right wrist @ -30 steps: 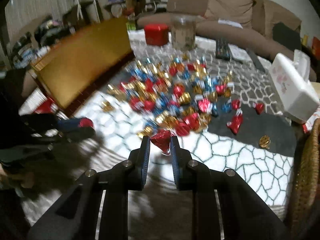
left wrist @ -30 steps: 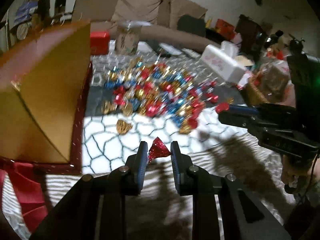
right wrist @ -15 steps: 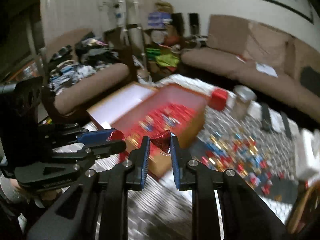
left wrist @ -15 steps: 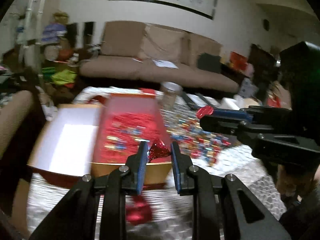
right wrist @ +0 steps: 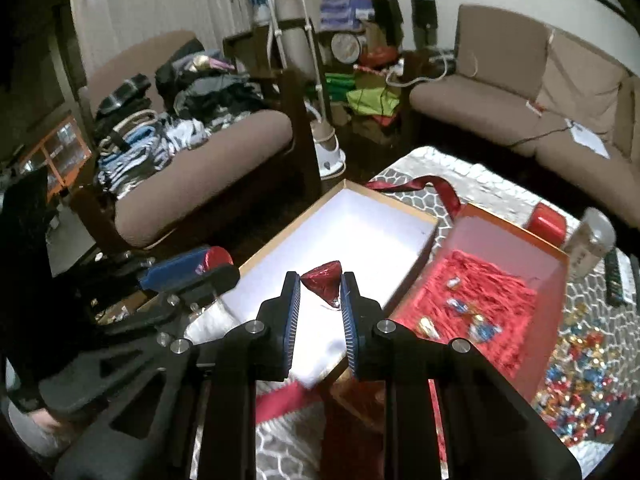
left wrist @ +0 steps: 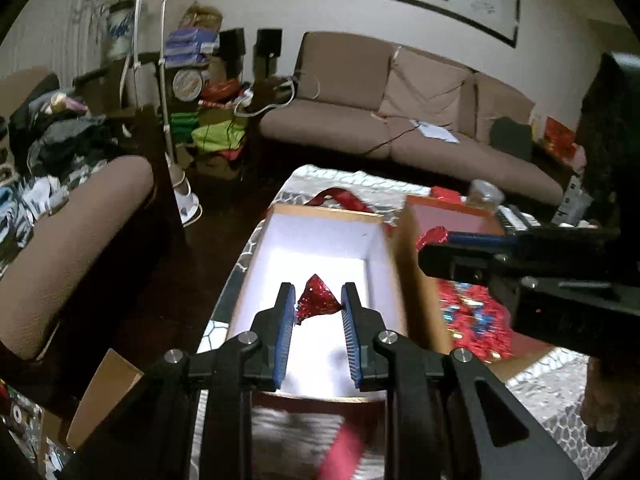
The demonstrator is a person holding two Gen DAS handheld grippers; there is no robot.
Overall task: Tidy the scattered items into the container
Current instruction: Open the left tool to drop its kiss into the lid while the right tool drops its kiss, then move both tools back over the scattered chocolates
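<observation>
A: What do the jaws hold?

B: The left gripper [left wrist: 318, 306] pinches a red foil candy [left wrist: 317, 300], jaws nearly closed. The right gripper [right wrist: 320, 290] pinches a dark red candy [right wrist: 325, 280] the same way. Both are over the white-lined box lid [right wrist: 360, 220].

A: And around them?

B: Right of the lid is the red box [right wrist: 516, 240] with some candies. More candies [right wrist: 576, 364] lie scattered on the patterned tabletop [right wrist: 480, 184], far right. Brown sofas [left wrist: 400, 80] stand behind.
</observation>
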